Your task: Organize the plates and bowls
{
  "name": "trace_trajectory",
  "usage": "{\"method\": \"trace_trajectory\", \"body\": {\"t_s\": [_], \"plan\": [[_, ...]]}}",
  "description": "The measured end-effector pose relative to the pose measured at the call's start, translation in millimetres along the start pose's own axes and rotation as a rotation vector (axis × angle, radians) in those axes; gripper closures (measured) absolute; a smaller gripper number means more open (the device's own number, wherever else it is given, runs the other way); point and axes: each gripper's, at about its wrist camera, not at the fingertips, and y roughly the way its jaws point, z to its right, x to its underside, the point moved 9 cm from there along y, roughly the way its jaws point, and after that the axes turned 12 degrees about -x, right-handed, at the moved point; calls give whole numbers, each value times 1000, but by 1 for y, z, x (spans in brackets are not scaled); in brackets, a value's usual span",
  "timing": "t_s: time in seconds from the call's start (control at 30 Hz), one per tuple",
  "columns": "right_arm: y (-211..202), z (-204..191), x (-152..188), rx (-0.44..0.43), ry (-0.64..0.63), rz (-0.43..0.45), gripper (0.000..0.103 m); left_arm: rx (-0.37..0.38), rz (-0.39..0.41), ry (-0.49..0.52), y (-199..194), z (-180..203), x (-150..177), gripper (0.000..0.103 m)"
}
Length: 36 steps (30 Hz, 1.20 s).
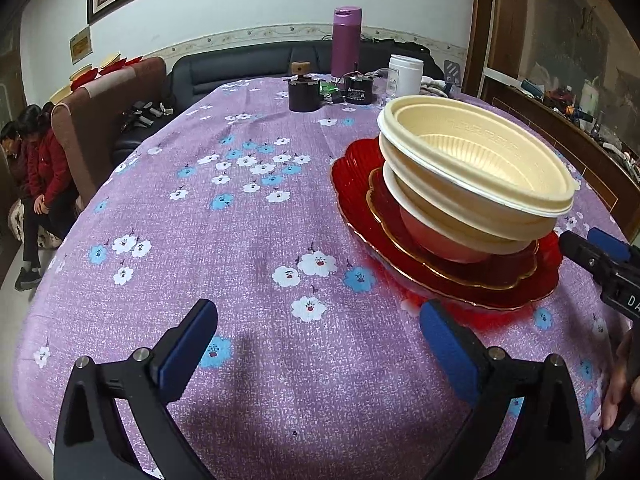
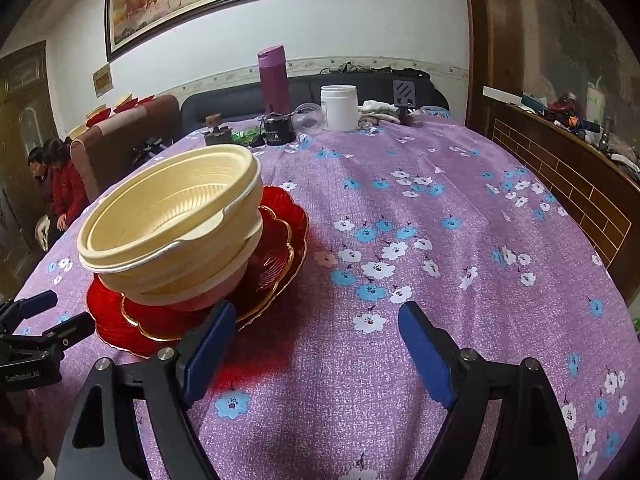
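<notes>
I have both sets of fingers wide and empty: left gripper (image 1: 316,334), right gripper (image 2: 316,330). The cream bowls (image 1: 476,168) sit tilted on the red plates (image 1: 440,276), at two o'clock from my left. Any nudge could topple them across the surface (image 1: 240,220).

Cream bowls (image 2: 168,216) tilted atop 2 red plates (image 2: 276,256) on floral tablecloth (image 2: 440,280), right hand-held gripper (image 2: 316,344) wide apart.
</notes>
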Motion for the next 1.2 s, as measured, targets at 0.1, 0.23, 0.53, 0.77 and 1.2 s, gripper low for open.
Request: {"method": "trace_trajectory", "body": {"t_s": [0.1,0.23,0.53,0.77,1.2], "plan": [[0,-1,0,-2,-5,-3,16,-7,-3,3,0,0,0,2],[0,-2,0,-2,-13,-4,16,-14,-4,6,-1,-2,1,2],[1,-5,0,14,-26,-6,15,-14,-8,1,0,-6,4,2],[3,-6,0,20,-36,-12,14,-13,-7,1,0,-6,3,2],[4,-5,0,12,-25,-20,12,-30,-3,42,-1,-2,1,2]]}}
